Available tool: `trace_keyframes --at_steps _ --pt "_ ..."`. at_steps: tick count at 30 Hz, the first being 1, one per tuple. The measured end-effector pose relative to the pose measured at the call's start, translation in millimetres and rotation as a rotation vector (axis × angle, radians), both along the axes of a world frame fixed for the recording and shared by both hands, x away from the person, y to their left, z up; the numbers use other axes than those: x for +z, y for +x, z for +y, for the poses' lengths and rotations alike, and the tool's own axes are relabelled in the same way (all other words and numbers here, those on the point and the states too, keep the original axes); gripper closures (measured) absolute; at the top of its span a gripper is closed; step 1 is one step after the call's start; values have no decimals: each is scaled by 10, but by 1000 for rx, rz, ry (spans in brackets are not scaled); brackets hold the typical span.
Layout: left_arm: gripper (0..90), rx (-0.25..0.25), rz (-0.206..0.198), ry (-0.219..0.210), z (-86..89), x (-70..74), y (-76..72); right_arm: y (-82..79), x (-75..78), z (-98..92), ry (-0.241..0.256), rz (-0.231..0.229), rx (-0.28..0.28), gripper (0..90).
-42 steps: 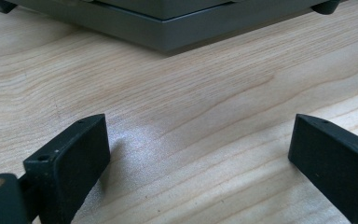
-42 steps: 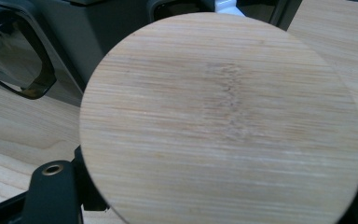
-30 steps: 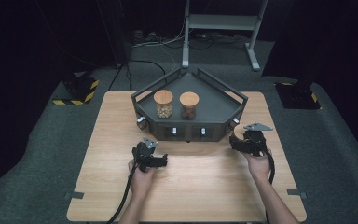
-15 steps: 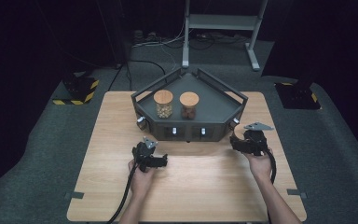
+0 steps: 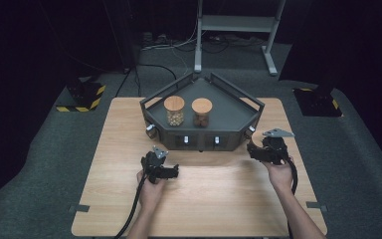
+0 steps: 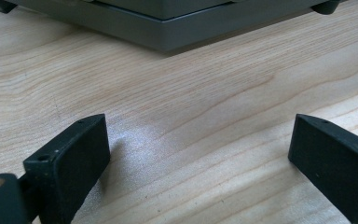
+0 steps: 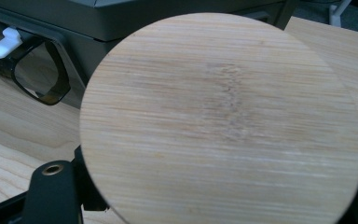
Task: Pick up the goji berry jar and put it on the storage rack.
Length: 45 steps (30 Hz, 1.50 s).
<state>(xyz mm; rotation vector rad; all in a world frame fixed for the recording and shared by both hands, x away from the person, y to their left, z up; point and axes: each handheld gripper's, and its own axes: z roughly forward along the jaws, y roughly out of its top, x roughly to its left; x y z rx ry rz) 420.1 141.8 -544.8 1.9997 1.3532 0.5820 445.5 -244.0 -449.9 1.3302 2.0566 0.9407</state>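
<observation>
A dark grey tray stands at the back middle of the wooden table. Two glass jars with round wooden lids stand in it, one with pale contents and one with dark contents. My left gripper rests low over the table in front of the tray's left part. Its jaws stand wide apart with only bare wood between them. My right gripper sits by the tray's front right corner. It is shut on a round wooden lid that hides its fingertips.
The tray's front wall lies just ahead of the left jaws. A white lever and a dark loop handle stick out of the tray near the right gripper. A metal stand and a yellow-black striped base are on the floor beyond the table.
</observation>
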Motion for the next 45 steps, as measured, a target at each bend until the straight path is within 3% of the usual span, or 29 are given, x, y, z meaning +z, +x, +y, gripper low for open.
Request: trace_keyframes --at_steps 23,45 --pt "53 0 0 0 0 0 0 1 100 -16 -2 13 -1 256" --pt "54 0 0 -1 -1 0 0 -27 259 -41 4 -9 15 256"
